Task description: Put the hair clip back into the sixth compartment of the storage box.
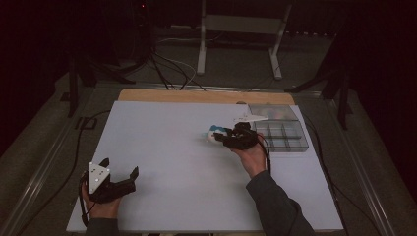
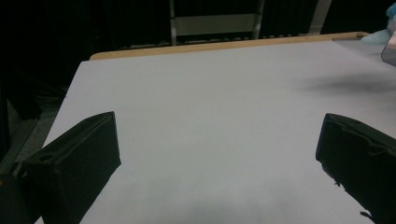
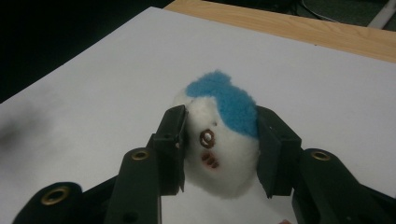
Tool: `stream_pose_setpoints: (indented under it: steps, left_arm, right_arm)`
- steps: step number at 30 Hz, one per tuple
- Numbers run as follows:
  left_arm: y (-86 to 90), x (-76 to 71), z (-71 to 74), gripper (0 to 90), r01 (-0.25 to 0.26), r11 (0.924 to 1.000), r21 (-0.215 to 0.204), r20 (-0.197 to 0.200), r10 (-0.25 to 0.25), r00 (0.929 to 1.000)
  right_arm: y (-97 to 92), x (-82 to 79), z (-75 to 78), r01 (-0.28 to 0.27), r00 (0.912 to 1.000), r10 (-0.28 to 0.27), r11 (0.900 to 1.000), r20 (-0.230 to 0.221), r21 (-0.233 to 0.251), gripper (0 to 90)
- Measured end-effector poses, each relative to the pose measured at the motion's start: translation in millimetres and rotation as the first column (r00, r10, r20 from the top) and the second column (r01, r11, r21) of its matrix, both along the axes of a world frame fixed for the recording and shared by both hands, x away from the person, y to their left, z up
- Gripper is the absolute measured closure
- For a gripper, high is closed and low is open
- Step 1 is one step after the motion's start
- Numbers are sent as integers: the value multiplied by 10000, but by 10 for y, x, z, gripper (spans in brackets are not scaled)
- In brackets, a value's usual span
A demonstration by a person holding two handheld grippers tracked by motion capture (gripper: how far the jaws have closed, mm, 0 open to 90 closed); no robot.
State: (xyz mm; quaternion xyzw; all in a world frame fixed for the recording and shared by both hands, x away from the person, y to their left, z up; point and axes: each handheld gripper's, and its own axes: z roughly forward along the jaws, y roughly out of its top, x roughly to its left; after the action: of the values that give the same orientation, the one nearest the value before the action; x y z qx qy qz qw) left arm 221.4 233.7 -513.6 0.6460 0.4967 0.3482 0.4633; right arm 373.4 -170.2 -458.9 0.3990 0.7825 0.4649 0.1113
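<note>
A small white plush toy (image 3: 224, 149) with a blue tuft and a little face is squeezed between the two black jaws of my right gripper (image 3: 222, 144), lifted a little above the white table. From above, the toy (image 1: 214, 133) shows at the tip of the right gripper (image 1: 221, 137), left of the clear box. My left gripper (image 1: 120, 173) rests near the table's front left corner, its jaws wide apart. In the left gripper view its fingers (image 2: 79, 163) frame bare table and hold nothing.
A clear plastic compartment box (image 1: 279, 129) stands at the right back of the white table (image 1: 167, 147), just behind my right hand. A wooden edge (image 1: 196, 96) runs along the far side. Cables and a metal stand (image 1: 241, 29) lie on the floor beyond.
</note>
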Motion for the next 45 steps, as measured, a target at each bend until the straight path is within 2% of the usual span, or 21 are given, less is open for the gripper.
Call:
stream_pose_setpoints:
  steps: [23, 26, 45]
  left_arm:
    - [-3, 2, -4, 7, -28, 10000, -25, -22, 28, 10000]
    - [-3, 2, -5, 7, -47, 10000, -51, -30, 47, 10000]
    - [-4, 4, -8, 7, -49, 10000, -28, -54, 49, 10000]
  right_arm:
    - [-310, 50, 104, 571, 9982, -573, 9983, 189, 102, 581]
    - [-395, 66, 127, 772, 9967, -776, 9968, 226, 183, 581]
    - [-654, 94, 212, 1285, 9909, -1295, 9914, 381, 266, 581]
